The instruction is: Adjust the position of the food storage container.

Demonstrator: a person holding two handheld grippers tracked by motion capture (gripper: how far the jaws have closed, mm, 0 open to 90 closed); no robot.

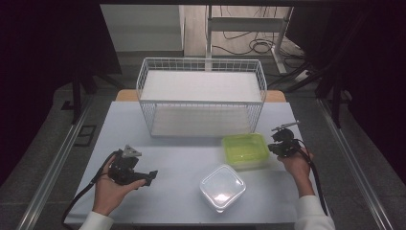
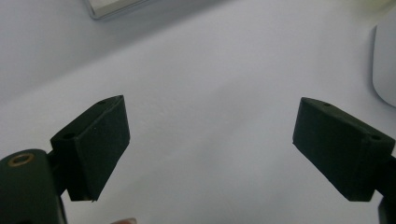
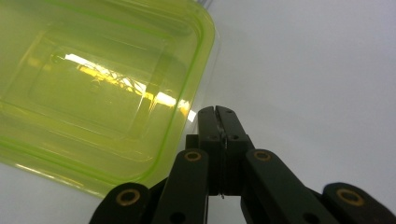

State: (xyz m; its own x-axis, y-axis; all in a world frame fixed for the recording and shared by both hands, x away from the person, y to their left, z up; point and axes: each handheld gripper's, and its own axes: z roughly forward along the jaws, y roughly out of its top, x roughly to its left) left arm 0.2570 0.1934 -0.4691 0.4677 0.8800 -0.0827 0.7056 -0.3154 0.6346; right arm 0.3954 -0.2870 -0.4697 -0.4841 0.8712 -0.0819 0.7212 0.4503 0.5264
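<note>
Little looks done: the green box (image 1: pixel 245 149) sits untouched near the table's (image 1: pixel 182 163) right edge, the right gripper (image 1: pixel 282 143) clenched empty just beside it, the left gripper (image 1: pixel 151 176) spread wide.

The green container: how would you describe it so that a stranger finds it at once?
Start at the white wire basket at the table's far side. Just before its right front corner lies the green container, beside the right gripper. Unlike the clear container nearby, it is translucent yellow-green.

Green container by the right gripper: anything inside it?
The green container looks empty: only glare on its see-through base. The shut right gripper sits beside its corner, outside it.
</note>
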